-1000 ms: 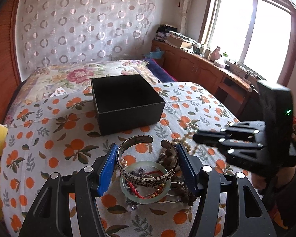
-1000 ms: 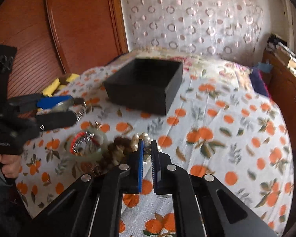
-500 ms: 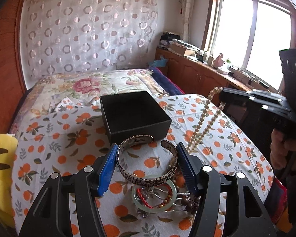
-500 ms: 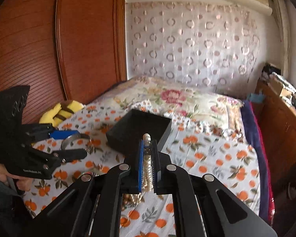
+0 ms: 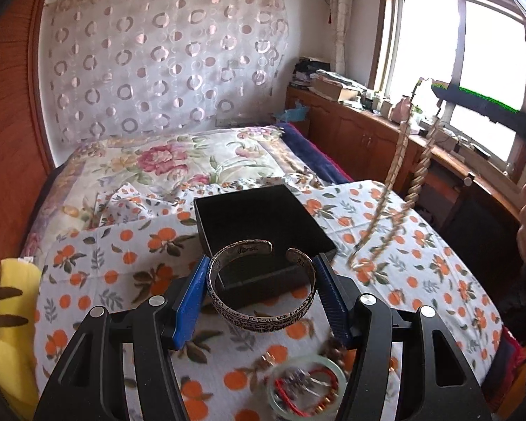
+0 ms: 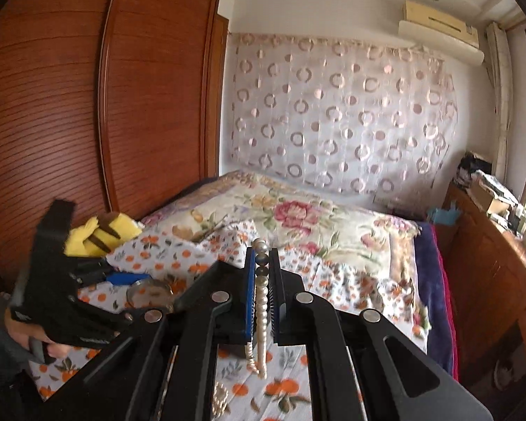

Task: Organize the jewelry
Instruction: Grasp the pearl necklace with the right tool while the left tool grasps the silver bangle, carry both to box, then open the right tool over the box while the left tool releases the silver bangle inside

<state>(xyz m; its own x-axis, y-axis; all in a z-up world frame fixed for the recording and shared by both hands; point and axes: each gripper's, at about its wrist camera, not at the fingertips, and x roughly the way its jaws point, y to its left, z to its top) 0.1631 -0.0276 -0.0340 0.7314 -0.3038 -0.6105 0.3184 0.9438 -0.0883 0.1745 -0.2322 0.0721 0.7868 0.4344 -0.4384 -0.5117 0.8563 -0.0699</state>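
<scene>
A bed (image 5: 150, 175) under an orange-print cloth (image 5: 87, 273) carries an open black box (image 5: 259, 224), and near the bottom edge of the left view lies a small heap of jewelry topped by a pale green bangle (image 5: 307, 389). The left gripper (image 5: 261, 296) is clenched on a silver cuff bracelet (image 5: 263, 301), holding it in the air in front of the box. The right gripper (image 6: 262, 280) pinches a pearl necklace (image 6: 261, 319) near one end, its strand dangling above the cloth to the right of the box.

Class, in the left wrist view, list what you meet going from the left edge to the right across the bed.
yellow plush toy → silver cuff bracelet held in the left gripper → hanging pearl necklace
</scene>
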